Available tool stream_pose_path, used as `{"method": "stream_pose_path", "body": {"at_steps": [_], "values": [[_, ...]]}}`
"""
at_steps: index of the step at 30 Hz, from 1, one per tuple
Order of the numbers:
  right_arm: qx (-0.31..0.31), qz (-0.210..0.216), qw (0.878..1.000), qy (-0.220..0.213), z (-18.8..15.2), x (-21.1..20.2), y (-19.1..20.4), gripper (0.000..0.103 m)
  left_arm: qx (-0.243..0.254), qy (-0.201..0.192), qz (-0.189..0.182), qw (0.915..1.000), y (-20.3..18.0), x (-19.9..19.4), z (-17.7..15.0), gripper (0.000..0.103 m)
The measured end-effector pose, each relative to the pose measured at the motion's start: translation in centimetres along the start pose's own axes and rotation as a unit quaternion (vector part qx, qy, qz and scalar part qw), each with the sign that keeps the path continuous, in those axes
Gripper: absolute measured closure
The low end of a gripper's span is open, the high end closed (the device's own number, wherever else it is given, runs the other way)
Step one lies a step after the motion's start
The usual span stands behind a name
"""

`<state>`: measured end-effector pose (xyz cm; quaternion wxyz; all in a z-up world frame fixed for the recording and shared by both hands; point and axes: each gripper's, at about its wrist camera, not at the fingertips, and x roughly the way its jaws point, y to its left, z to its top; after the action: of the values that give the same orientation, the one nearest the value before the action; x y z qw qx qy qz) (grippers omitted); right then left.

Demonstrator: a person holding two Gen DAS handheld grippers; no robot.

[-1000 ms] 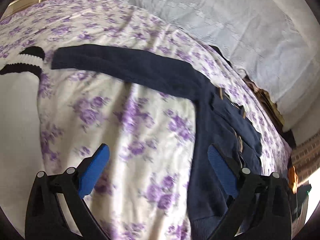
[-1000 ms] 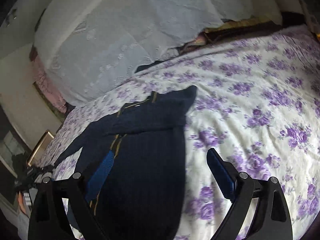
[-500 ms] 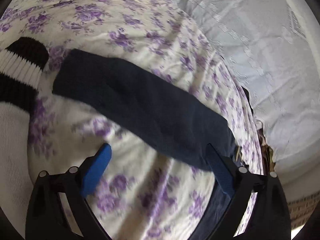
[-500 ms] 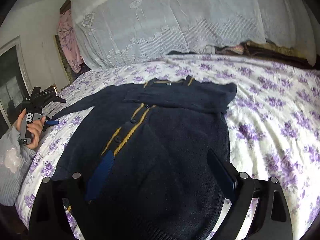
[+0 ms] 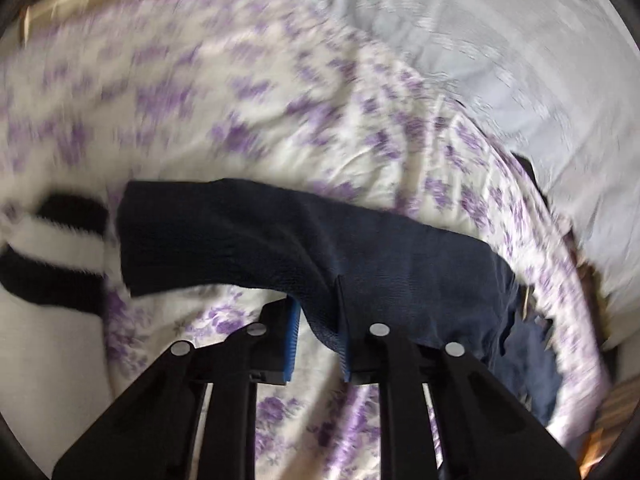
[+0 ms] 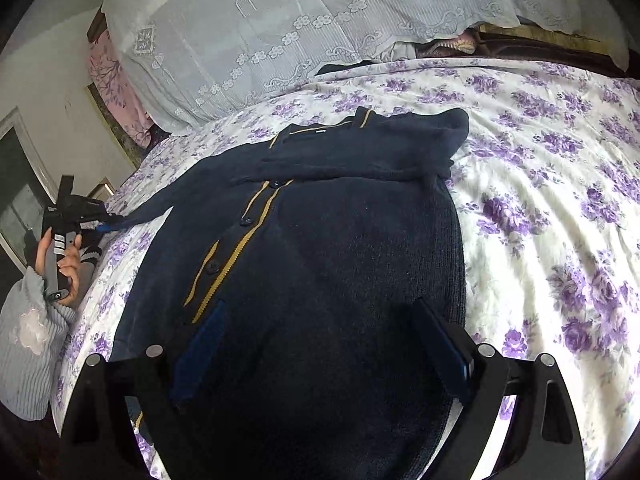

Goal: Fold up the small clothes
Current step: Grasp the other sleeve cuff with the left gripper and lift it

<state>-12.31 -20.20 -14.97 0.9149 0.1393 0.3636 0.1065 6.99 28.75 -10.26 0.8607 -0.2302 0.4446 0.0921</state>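
Navy cardigan (image 6: 320, 260) laid flat, front up, on floral bedsheet (image 6: 560, 208); one sleeve already crossed over chest near 12 o'clock in right wrist view. Other sleeve (image 5: 304, 248) stretched out toward 9 o'clock.

Left gripper (image 5: 318, 344) closed nearly fully, a pinch of sleeve knit caught between blue pads (image 5: 291, 344); cuff end free at 9 o'clock, beside a black-and-white striped garment (image 5: 52, 248). Left view blurred; grip depth hard to judge.

Right gripper (image 6: 320, 344) wide open, holding nothing, poised over lower body of cardigan at 6 o'clock.

Recommended for step in hand, as judgement only: lift sleeve just clear of sheet, carry across chest toward 3 o'clock, lay parallel to first sleeve. Avoid dragging shoulder. Brace body with right gripper if cardigan shifts. Risk: thin pinch slipping from loose knit.
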Motion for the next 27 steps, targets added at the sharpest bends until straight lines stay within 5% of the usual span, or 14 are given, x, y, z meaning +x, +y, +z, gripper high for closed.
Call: {"method": "stream_pose_path", "body": {"at_steps": [7,13,27], "values": [[0.018,-0.009,0.998,-0.053,0.8,-2.2,-1.0,0.013,0.107,-0.053,0.004,0.9929,-8.1,-4.6,-0.6,0.091],[0.041,-0.021,0.996,-0.079,1.5,-3.4,-2.3,0.015,0.194,-0.074,-0.005,0.9781,-15.4,-6.9,-2.8,0.092],[0.097,-0.024,0.992,-0.075,2.0,-3.5,-4.7,0.015,0.284,-0.054,-0.04,0.9565,-25.4,-5.6,-8.6,0.093]]}}
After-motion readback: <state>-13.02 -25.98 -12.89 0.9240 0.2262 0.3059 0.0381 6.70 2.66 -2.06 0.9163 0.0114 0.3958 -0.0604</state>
